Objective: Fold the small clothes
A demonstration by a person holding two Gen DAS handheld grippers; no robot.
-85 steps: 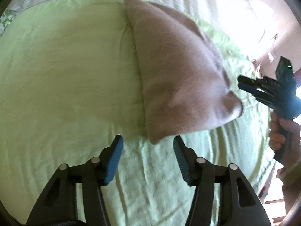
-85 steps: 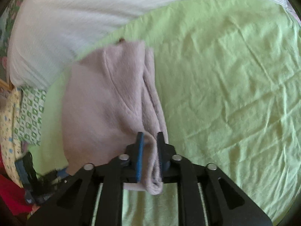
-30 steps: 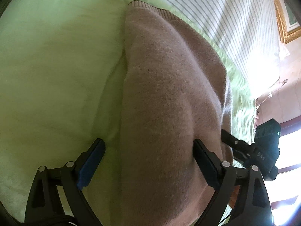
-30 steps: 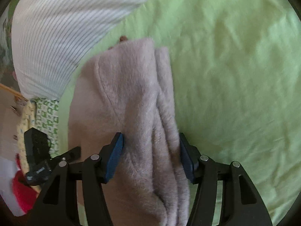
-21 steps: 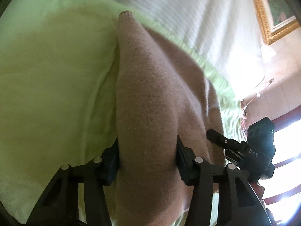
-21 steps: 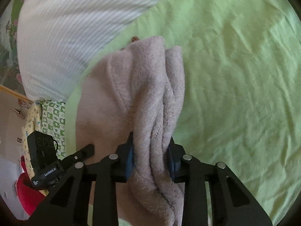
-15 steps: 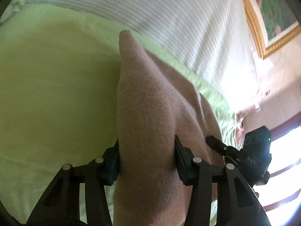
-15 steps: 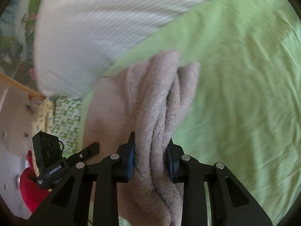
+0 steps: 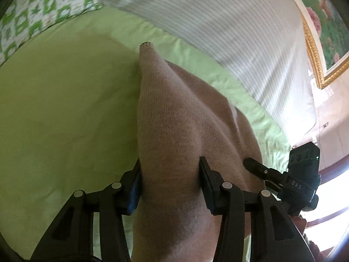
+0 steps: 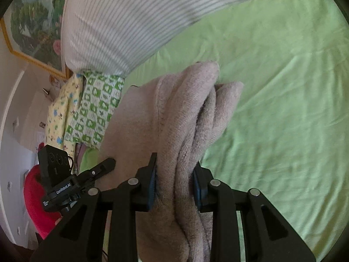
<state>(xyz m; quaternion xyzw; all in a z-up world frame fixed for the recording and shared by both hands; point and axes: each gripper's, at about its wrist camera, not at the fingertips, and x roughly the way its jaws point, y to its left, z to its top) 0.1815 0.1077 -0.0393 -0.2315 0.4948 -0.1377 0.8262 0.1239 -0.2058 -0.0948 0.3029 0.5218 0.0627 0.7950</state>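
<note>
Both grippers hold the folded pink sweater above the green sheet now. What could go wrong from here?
1. The right gripper pinches several thick layers of the pink knitted sweater; inner layers may slip out.
2. The left gripper holds a bulky fold; closing, it could bunch it.
3. The hanging end may drag and wrinkle the light green bedsheet.

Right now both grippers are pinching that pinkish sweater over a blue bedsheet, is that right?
Not quite: the bedsheet is light green, not blue, as the right wrist view shows. The rest holds: the left gripper and the right gripper each pinch the pinkish sweater over it.
</note>
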